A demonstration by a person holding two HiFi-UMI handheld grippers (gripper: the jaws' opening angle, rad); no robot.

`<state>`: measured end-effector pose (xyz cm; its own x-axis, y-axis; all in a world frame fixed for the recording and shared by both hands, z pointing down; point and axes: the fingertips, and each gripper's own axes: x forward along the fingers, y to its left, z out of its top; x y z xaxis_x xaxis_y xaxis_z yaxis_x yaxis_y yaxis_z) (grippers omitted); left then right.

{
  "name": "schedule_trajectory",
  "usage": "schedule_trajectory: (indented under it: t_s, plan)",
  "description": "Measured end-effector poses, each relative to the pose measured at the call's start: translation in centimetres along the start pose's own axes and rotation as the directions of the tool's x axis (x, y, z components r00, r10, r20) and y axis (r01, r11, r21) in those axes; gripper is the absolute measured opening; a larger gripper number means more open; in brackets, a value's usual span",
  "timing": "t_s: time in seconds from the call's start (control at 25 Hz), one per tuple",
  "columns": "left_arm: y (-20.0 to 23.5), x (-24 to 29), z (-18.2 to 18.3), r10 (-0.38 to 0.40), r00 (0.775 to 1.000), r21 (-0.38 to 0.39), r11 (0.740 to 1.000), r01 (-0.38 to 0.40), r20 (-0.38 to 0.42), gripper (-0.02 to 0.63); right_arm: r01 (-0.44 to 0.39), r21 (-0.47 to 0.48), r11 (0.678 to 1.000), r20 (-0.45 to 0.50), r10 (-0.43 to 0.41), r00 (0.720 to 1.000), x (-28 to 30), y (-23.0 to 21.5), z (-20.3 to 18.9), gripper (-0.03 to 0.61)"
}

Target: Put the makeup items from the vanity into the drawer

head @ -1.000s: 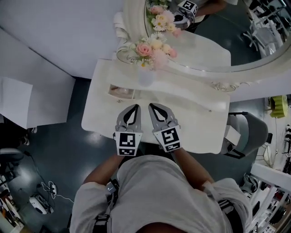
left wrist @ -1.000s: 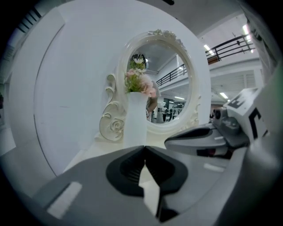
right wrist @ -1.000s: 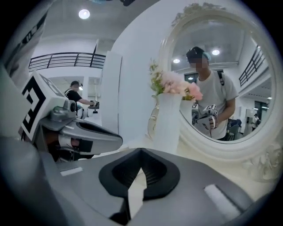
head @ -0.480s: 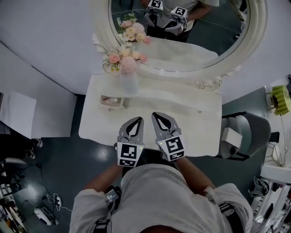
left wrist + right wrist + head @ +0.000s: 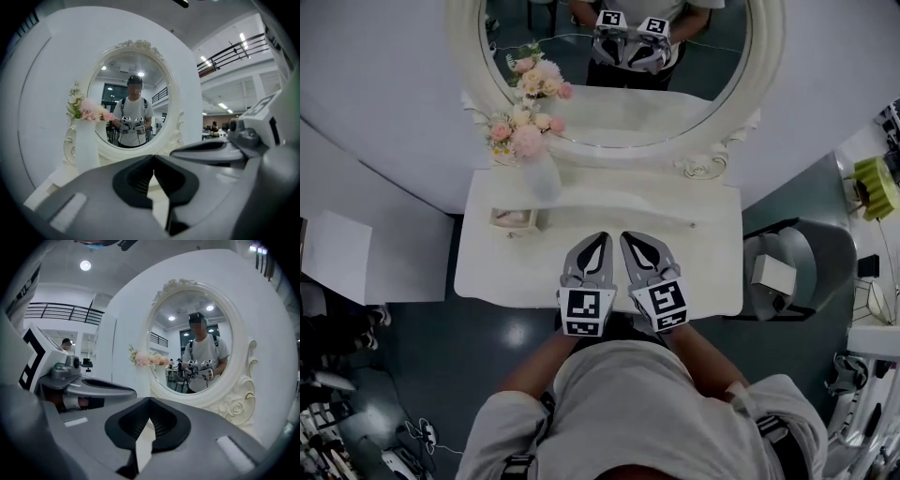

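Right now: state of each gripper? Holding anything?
Left gripper: closed, holding nothing.
Right gripper: closed, holding nothing.

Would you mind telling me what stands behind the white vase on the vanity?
The oval mirror's white frame rises behind the vase, its glass reflecting the flowers. Vase and flowers cover part of the frame's lower left.
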<state>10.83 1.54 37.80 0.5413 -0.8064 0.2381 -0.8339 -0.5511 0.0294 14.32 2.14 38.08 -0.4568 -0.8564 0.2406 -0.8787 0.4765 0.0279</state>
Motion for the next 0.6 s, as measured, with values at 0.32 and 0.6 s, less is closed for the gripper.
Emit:
schedule_trajectory:
  t_s: [0.32, 0.6]
  plan:
    - [-3.4, 1.3, -0.3, -0.048, 0.999, 0.031, 0.998, 0.049, -0.019, 0.003, 0.076, 0.026, 0.997, -0.005, -0.076, 0.997, -2.5, -3.6, -1.0, -0.003]
    - [-1.3, -0.1, -0.2, 0.004, 1.0, 0.048, 0.999, -0.003, -0.025, 0.003, 0.071, 0.021, 0.997, 0.026, -0.071, 0.997, -2.4, -2.9, 0.0, -0.002]
